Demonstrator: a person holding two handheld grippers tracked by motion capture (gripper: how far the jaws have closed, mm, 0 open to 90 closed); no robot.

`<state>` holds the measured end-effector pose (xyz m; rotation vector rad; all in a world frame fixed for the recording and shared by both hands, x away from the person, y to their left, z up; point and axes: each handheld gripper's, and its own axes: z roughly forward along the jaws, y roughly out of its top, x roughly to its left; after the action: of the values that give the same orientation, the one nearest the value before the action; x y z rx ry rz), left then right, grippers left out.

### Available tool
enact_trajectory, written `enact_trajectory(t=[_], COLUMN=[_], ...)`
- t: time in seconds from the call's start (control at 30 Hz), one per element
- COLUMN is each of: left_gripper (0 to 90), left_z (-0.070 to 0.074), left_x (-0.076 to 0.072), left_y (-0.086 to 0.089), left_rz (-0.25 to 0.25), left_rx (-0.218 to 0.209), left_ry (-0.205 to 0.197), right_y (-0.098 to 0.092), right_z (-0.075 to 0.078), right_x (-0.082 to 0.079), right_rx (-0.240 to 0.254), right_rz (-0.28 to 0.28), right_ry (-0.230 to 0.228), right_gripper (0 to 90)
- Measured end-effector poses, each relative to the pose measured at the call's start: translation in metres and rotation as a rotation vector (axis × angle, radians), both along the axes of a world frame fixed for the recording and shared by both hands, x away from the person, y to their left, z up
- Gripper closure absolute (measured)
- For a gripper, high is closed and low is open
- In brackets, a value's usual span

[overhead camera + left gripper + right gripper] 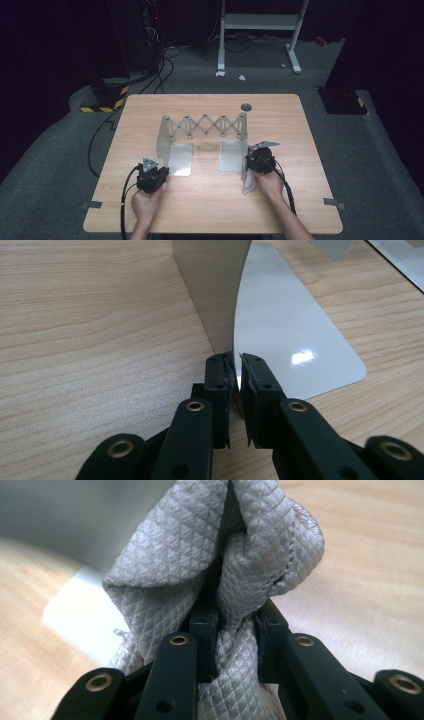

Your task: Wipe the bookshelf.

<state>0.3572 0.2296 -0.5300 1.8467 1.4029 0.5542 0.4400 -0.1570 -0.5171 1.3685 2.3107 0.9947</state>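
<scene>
Left gripper (236, 371) clamps the rack (215, 295) upright edge; right gripper (235, 630) is closed on a bunched grey cloth (220, 565) beside the rack.

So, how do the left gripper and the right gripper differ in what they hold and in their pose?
The left gripper is shut on the thin upright edge of the metal bookend; the right gripper is shut on a bunched grey cloth. The left gripper's load is stiff and smooth; the right gripper's is soft and quilted. In the high view, the left gripper sits nearer the table's front edge. Both are black and hand-held.
</scene>
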Motion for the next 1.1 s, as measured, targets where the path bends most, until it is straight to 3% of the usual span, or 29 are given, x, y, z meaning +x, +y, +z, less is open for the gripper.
enact_trajectory(t=[0.27, 0.5, 0.63, 0.87, 1.1], left_gripper=[81.4, 81.4, 81.4, 81.4, 81.4], left_z=[0.0, 0.0, 0.0, 0.0, 0.0], left_x=[0.0, 0.0, 0.0, 0.0, 0.0], left_y=[0.0, 0.0, 0.0, 0.0, 0.0], left_rz=[-0.002, -0.002, -0.002, -0.004, -0.005], left_rx=[0.0, -0.001, -0.001, -0.002, -0.003], left_ry=[0.0, 0.0, 0.0, 0.0, 0.001], right_y=[0.003, -0.001, -0.001, -0.005, -0.003], right_z=[0.001, 0.007, 0.028, 0.077, 0.106], right_x=[-0.035, -0.024, -0.02, -0.028, -0.033], right_rx=[-0.022, 0.003, 0.027, 0.071, 0.065], right_rz=[0.046, 0.021, 0.01, 0.007, 0.018], right_ry=[-0.007, 0.007, -0.037, -0.163, -0.227], right_gripper=[75.9, 76.3, 76.2, 76.1, 76.2])
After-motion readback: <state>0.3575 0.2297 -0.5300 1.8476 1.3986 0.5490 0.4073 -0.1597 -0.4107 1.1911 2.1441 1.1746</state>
